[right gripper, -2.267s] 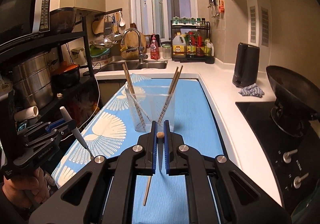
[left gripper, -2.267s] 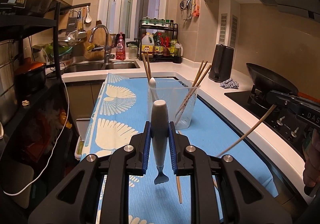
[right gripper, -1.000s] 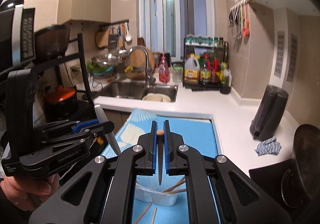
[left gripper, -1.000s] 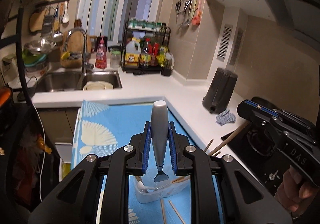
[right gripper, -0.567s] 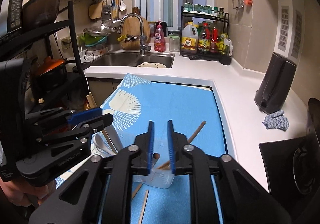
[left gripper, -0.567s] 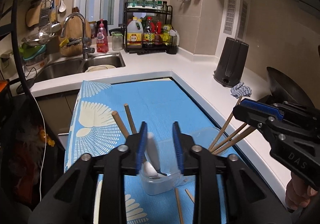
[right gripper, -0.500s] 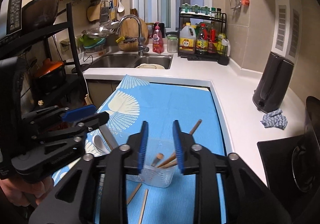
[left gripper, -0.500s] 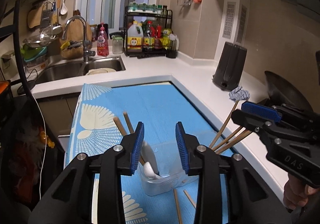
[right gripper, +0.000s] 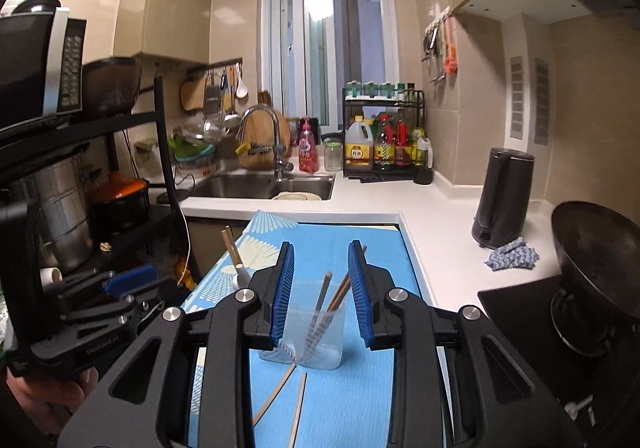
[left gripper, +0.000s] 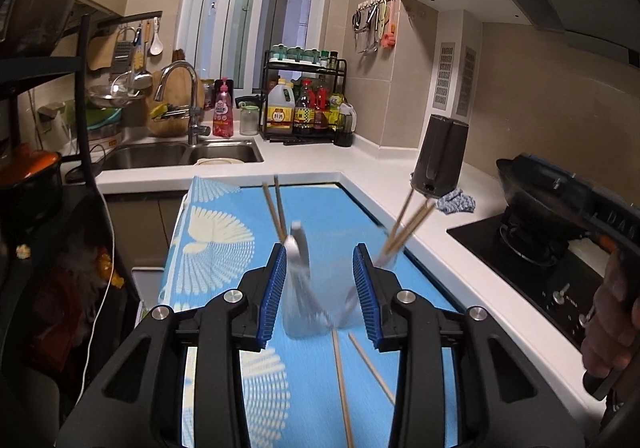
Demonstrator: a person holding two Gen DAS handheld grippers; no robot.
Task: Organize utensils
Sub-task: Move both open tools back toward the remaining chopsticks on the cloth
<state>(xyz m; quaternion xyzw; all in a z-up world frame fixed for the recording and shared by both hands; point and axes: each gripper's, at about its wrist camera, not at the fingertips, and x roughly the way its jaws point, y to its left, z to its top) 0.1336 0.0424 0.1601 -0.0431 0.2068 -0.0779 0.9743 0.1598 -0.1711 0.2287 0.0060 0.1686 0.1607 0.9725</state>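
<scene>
A clear plastic container (right gripper: 316, 344) stands on the blue patterned mat (left gripper: 316, 203). Several wooden chopsticks (right gripper: 334, 298) lean in it, and so does a white spoon (left gripper: 299, 250), which looks blurred. Two more chopsticks (left gripper: 341, 380) lie flat on the mat in front of the container. My left gripper (left gripper: 320, 288) is open just short of the container, and nothing is pressed between its pads. My right gripper (right gripper: 320, 288) is open too, with the container visible beyond its blue pads. Each gripper shows in the other's view, held by a hand: the left gripper (right gripper: 100, 304) and the right gripper (left gripper: 580, 207).
A black shelf (right gripper: 120, 127) with pots stands left of the mat. The white counter (right gripper: 440, 232) on the right holds a black kettle (right gripper: 504, 199), a blue cloth (right gripper: 512, 254) and a wok (right gripper: 596, 256) on the stove. The sink (right gripper: 260, 183) lies behind.
Both grippers let go: the spoon and one chopstick dropped into the container. The jaws opened, and both hands pulled back and sank, so the container now sits farther ahead.
</scene>
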